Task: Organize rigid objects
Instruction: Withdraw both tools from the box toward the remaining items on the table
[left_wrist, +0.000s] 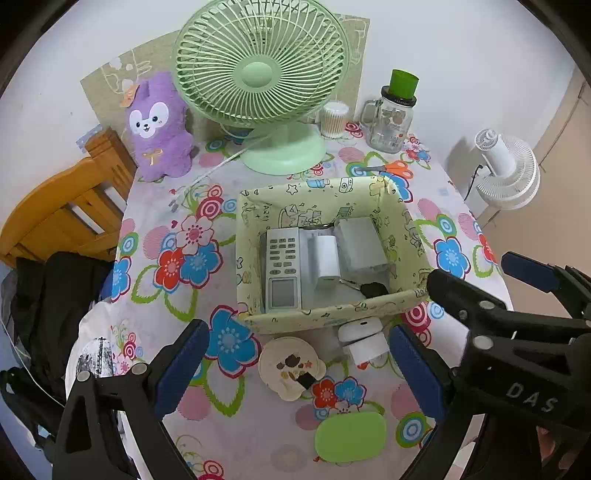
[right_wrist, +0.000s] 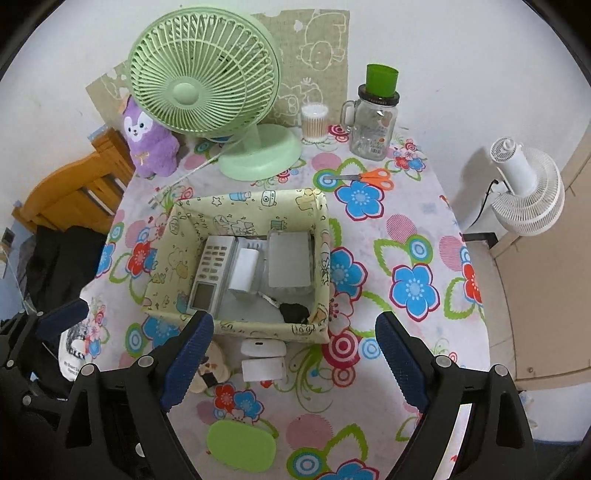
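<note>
A pale yellow cartoon-print fabric basket (left_wrist: 332, 318) (right_wrist: 258, 328) sits mid-table. It holds a grey remote (left_wrist: 282, 266) (right_wrist: 212, 273), a white adapter (left_wrist: 327, 264), a grey box (left_wrist: 360, 247) and a black key (left_wrist: 373, 290). On the cloth in front of it lie a white hinged case (left_wrist: 364, 341) (right_wrist: 264, 358), a cream round piece (left_wrist: 290, 365) and a green oval case (left_wrist: 349, 435) (right_wrist: 242, 446). My left gripper (left_wrist: 299, 369) hangs open above these. My right gripper (right_wrist: 295, 360) is open beside it, empty.
Along the back stand a green desk fan (left_wrist: 258, 70), a purple plush (left_wrist: 159, 129), a cotton-swab tub (left_wrist: 334, 118) and a glass jar (left_wrist: 391, 122). Orange scissors (left_wrist: 391, 168) lie behind the basket. A wooden chair (left_wrist: 66, 214) is at left, a white fan (left_wrist: 506, 170) at right.
</note>
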